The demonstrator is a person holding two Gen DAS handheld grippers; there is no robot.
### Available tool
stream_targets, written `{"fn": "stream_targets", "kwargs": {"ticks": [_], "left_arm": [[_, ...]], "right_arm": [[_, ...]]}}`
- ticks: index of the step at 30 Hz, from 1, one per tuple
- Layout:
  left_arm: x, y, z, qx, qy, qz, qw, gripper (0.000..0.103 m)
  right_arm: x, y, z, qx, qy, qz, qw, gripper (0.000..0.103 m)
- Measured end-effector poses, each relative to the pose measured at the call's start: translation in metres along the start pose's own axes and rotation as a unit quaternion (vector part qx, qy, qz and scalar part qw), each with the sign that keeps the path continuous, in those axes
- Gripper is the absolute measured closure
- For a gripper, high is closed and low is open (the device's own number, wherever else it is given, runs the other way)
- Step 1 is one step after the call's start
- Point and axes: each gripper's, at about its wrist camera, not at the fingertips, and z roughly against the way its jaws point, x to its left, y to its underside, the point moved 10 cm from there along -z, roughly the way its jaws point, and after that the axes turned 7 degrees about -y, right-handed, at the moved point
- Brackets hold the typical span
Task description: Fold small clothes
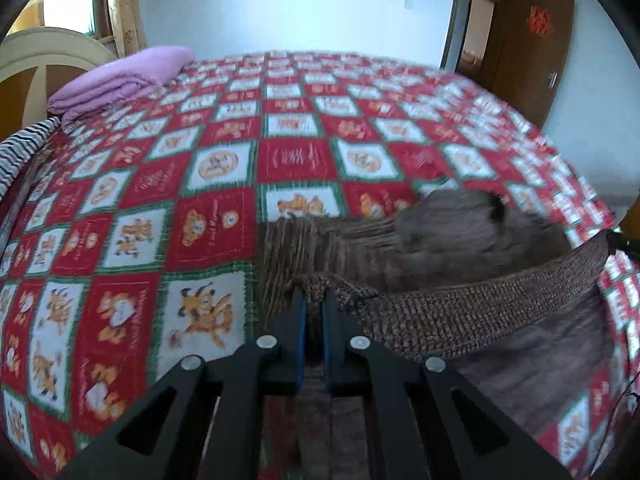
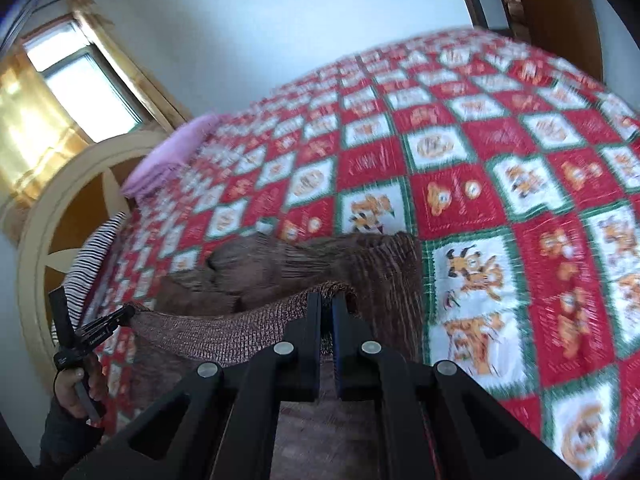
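Note:
A small brown knitted garment (image 1: 440,240) lies on the bed with its ribbed band (image 1: 480,304) lifted and stretched taut between both grippers. My left gripper (image 1: 314,300) is shut on one end of the band. My right gripper (image 2: 327,304) is shut on the other end of the garment (image 2: 280,268), with the band (image 2: 208,328) running left from it. The left gripper (image 2: 132,314) shows at the left of the right wrist view, held by a hand, and the right gripper's tip (image 1: 622,240) shows at the right edge of the left wrist view.
The bed is covered by a red, white and green checked quilt (image 1: 224,168) with cartoon animals. A folded purple blanket (image 1: 124,80) and a striped pillow (image 1: 20,152) lie by the round headboard (image 2: 48,216). A brown door (image 1: 532,40) stands beyond the bed.

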Motion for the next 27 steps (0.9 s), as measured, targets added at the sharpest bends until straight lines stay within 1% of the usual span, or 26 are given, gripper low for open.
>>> {"fn": "stream_targets", "kwargs": {"ticks": [1, 2, 3, 4, 5, 6, 7, 8, 9, 10, 12, 13, 14, 15, 16, 17, 19, 20, 21, 22, 23, 24, 25, 26, 27], "left_arm": [[-0.002, 0.0, -0.01, 0.004, -0.006, -0.006, 1.0, 0.093], [0.0, 0.001, -0.019, 0.007, -0.024, -0.008, 0.9997, 0.089], [0.003, 0.002, -0.024, 0.008, -0.04, -0.006, 0.9991, 0.088], [0.004, 0.004, -0.027, 0.011, -0.041, -0.003, 0.9991, 0.084], [0.005, 0.006, -0.025, 0.01, -0.039, 0.0, 0.9992, 0.081], [0.006, 0.007, -0.022, 0.006, -0.041, 0.001, 0.9991, 0.071], [0.009, 0.01, -0.016, -0.002, -0.048, -0.003, 0.9989, 0.054], [0.013, 0.015, -0.009, -0.011, -0.059, -0.012, 0.9981, 0.043], [0.017, 0.019, -0.002, -0.021, -0.069, -0.019, 0.9972, 0.03], [0.02, 0.025, 0.005, -0.031, -0.073, -0.026, 0.9965, 0.026], [0.021, 0.04, 0.014, -0.034, -0.075, -0.058, 0.9949, 0.024], [0.021, 0.047, 0.016, -0.033, -0.081, -0.072, 0.9936, 0.02], [0.019, 0.056, 0.017, -0.033, -0.084, -0.093, 0.9915, 0.016], [0.016, 0.059, 0.014, -0.031, -0.09, -0.11, 0.9894, 0.01], [0.014, 0.06, 0.01, -0.033, -0.104, -0.129, 0.9856, 0.009], [0.011, 0.057, 0.007, -0.044, -0.12, -0.145, 0.9812, 0.009], [0.008, 0.046, 0.002, -0.05, -0.127, -0.145, 0.98, 0.007], [0.007, 0.037, -0.003, -0.048, -0.127, -0.137, 0.9812, 0.007], [0.006, 0.028, -0.009, -0.048, -0.133, -0.137, 0.9804, 0.005], [0.007, 0.018, -0.016, -0.051, -0.15, -0.142, 0.9771, 0.004], [0.015, 0.003, -0.024, -0.05, -0.181, -0.134, 0.973, 0.004], [0.021, -0.006, -0.027, -0.048, -0.192, -0.121, 0.9727, 0.004], [0.03, -0.017, -0.029, -0.049, -0.204, -0.105, 0.9721, 0.004], [0.042, -0.029, -0.03, -0.05, -0.216, -0.081, 0.9717, 0.004], [0.052, -0.036, -0.028, -0.05, -0.222, -0.06, 0.9719, 0.005]], "right_arm": [[-0.01, -0.002, -0.014, 0.005, 0.013, -0.002, 1.0, 0.099], [-0.01, -0.002, -0.014, 0.005, 0.013, -0.002, 1.0, 0.098], [-0.023, -0.001, -0.032, 0.017, 0.02, -0.004, 1.0, 0.098], [-0.028, 0.0, -0.035, 0.021, 0.037, -0.003, 0.999, 0.096], [-0.028, 0.0, -0.035, 0.021, 0.037, -0.003, 0.999, 0.083], [-0.033, 0.003, -0.036, 0.024, 0.062, 0.003, 0.998, 0.057], [-0.034, 0.007, -0.034, 0.024, 0.08, 0.016, 0.996, 0.045], [-0.033, 0.01, -0.03, 0.02, 0.085, 0.025, 0.996, 0.038], [-0.031, 0.013, -0.024, 0.015, 0.087, 0.037, 0.995, 0.038], [-0.026, 0.019, -0.017, 0.015, 0.089, 0.054, 0.994, 0.038], [-0.015, 0.032, -0.008, 0.024, 0.104, 0.1, 0.989, 0.038], [-0.008, 0.038, -0.005, 0.028, 0.108, 0.122, 0.986, 0.038], [0.006, 0.052, -0.01, 0.049, 0.105, 0.165, 0.98, 0.037], [0.006, 0.052, -0.01, 0.049, 0.105, 0.165, 0.98, 0.037], [0.018, 0.064, -0.023, 0.079, 0.115, 0.205, 0.969, 0.037], [0.018, 0.064, -0.023, 0.079, 0.115, 0.205, 0.969, 0.037], [0.023, 0.065, -0.037, 0.09, 0.142, 0.247, 0.954, 0.037], [0.027, 0.057, -0.052, 0.1, 0.163, 0.271, 0.943, 0.037], [0.027, 0.057, -0.052, 0.1, 0.163, 0.271, 0.943, 0.037], [0.027, 0.046, -0.062, 0.104, 0.169, 0.271, 0.942, 0.037], [0.027, 0.034, -0.068, 0.102, 0.173, 0.267, 0.943, 0.037], [0.022, -0.012, -0.068, 0.057, 0.203, 0.24, 0.948, 0.037], [0.022, -0.012, -0.068, 0.057, 0.203, 0.24, 0.948, 0.037], [0.019, -0.03, -0.064, 0.033, 0.212, 0.222, 0.951, 0.037], [0.015, -0.044, -0.058, 0.014, 0.208, 0.199, 0.957, 0.037]]}}
